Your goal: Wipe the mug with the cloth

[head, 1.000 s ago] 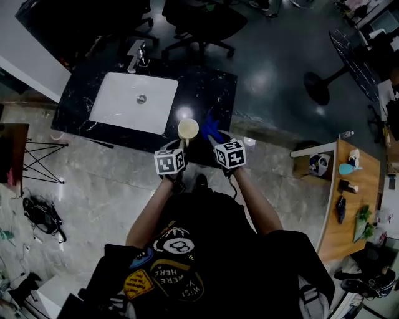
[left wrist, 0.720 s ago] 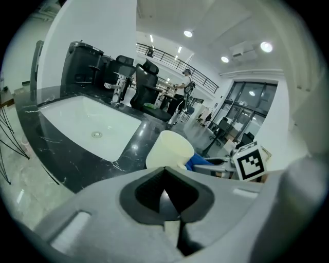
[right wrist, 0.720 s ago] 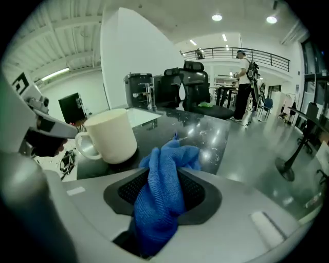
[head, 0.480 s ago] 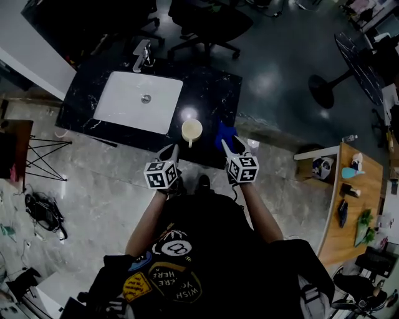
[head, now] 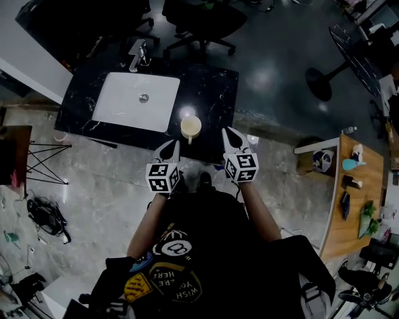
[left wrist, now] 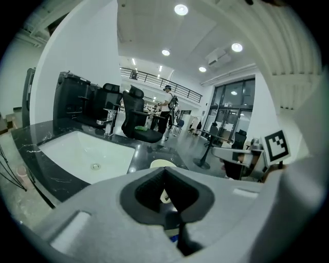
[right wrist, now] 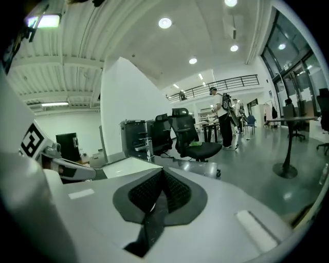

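A cream mug (head: 191, 127) stands upright near the front edge of the black marble counter (head: 212, 87), free of both grippers. My left gripper (head: 171, 144) hovers just short of it on the near left, jaws shut and empty. In the left gripper view the mug's rim (left wrist: 162, 163) shows over the closed left gripper (left wrist: 164, 172). My right gripper (head: 229, 132) sits to the mug's right, shut with nothing between its jaws, as the right gripper view (right wrist: 163, 172) also shows. The blue cloth is hidden in the head view; a blue scrap (left wrist: 172, 238) shows low in the left gripper view.
A white sink basin (head: 136, 101) with a tap (head: 136, 56) fills the counter's left half. Black office chairs (head: 202, 19) stand beyond the counter. A wooden desk (head: 355, 187) with small items is at the right. A person (left wrist: 167, 102) stands far off.
A second ago the left gripper was at the mug and the right one held the blue cloth beside it. Both let go and pulled back; the right gripper now covers the cloth.
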